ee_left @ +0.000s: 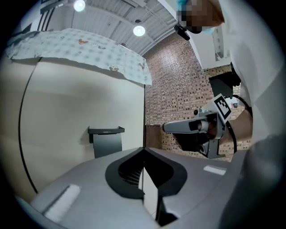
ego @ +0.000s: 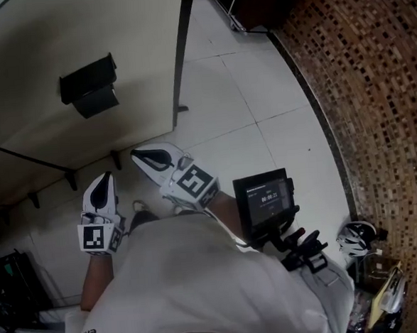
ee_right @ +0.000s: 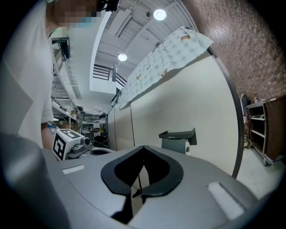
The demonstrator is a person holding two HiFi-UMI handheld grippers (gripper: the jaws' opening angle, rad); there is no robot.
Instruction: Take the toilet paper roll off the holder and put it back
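Status: toilet paper roll [ee_right: 187, 146] sat inside holder [ego: 89, 92], only white edge showing. Left tool [ego: 105, 178] and right tool [ego: 139, 155] both clenched, empty, well apart from holder. Judged: removal and return both outstanding, unless already completed.

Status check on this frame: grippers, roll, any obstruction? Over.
Shut and empty: left gripper, right gripper. In the wall holder: toilet paper roll, both grippers short of it. Nothing seen in the way.
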